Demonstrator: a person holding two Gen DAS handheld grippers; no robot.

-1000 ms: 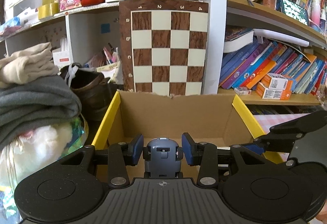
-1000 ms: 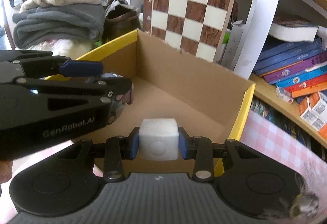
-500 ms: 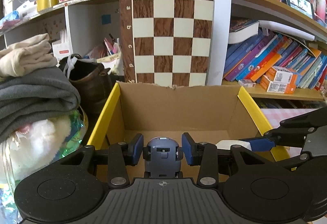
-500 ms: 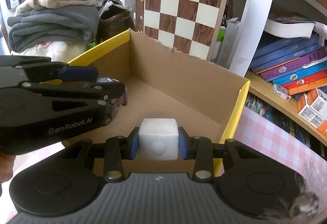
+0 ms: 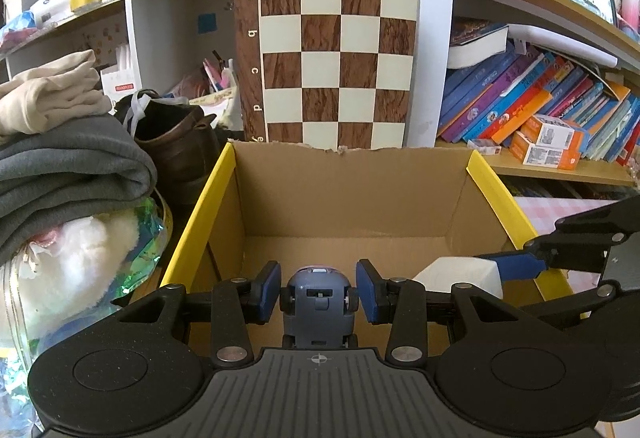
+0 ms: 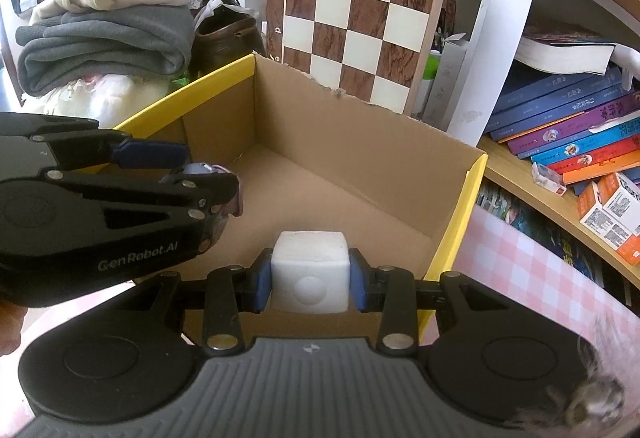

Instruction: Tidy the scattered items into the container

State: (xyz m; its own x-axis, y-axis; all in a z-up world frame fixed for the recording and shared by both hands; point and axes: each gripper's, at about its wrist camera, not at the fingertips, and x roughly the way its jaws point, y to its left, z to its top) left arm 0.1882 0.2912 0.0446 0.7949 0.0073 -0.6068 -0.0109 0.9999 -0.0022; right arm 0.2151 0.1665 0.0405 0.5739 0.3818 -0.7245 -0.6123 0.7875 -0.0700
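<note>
"GenRobot.AI" on left gripper (image 6: 200, 174); chessboard (image 5: 340, 54): 1-4, a-e.

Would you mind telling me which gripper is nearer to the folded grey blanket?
Left. The left gripper hangs over the cardboard box's blanket-side edge, beside the grey blanket; the right gripper hangs over the opposite side, farther away.

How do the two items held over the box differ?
The blue-grey toy is dark, rounded and jointed; the white cube is pale and blocky with a dimple. The toy sits between the left gripper's pads with slight gaps; the cube fills the right gripper. Both are above the cardboard box.
</note>
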